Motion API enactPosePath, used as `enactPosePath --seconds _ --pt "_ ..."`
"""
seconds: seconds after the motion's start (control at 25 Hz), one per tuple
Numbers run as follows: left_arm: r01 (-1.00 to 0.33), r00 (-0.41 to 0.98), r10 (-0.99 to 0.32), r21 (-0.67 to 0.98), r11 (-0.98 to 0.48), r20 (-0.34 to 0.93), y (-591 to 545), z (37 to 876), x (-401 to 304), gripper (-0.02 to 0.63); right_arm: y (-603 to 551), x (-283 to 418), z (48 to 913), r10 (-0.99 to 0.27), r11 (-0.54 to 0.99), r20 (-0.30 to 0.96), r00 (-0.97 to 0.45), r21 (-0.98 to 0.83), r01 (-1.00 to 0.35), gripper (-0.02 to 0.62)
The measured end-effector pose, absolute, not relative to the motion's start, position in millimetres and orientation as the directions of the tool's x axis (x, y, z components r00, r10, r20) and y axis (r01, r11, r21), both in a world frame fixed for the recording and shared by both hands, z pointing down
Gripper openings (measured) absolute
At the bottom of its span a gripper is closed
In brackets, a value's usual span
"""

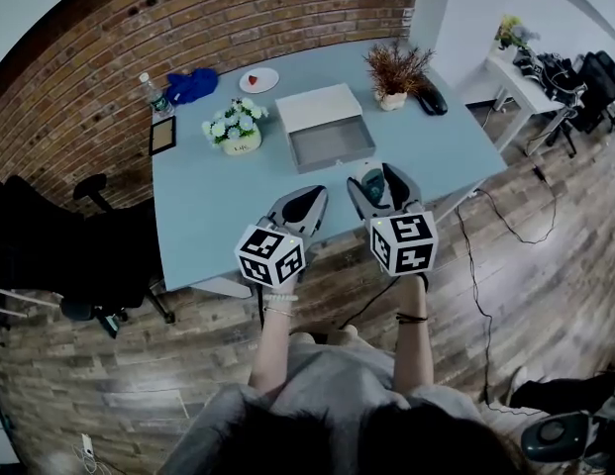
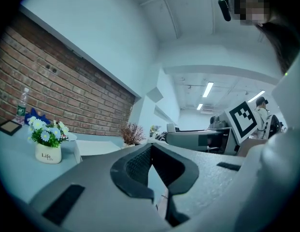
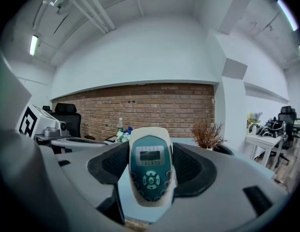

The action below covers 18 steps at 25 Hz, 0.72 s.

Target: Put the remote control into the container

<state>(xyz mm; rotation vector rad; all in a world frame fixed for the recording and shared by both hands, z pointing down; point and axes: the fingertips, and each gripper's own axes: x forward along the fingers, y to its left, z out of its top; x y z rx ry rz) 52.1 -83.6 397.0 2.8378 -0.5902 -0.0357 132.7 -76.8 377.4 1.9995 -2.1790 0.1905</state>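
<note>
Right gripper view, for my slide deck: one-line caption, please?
Right tool gripping the teal-faced remote control, brick wall behind.

Table [image 1: 208, 216] held 1 container [image 1: 325, 127], 2 potted plants [image 1: 236, 127] [image 1: 394, 72], 1 bottle [image 1: 154, 94], 1 plate [image 1: 258, 79]. At its near edge were 2 grippers [image 1: 312, 196] [image 1: 383, 174], 1 remote control [image 3: 150, 166].

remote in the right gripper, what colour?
Remote control: white casing with a teal-green face, grey screen and dark buttons. Shows best in the right gripper view, clamped by the right gripper.
</note>
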Motion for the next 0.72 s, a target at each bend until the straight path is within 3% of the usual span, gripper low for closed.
enactPosePath --seconds 0.72 --pt "-0.468 0.882 -0.464 0.265 -0.843 0.080 -124.5 423.8 76.4 0.003 -132.2 156.5 402.3 -0.948 0.191 0.264 -0.178 0.026 -0.981 0.284"
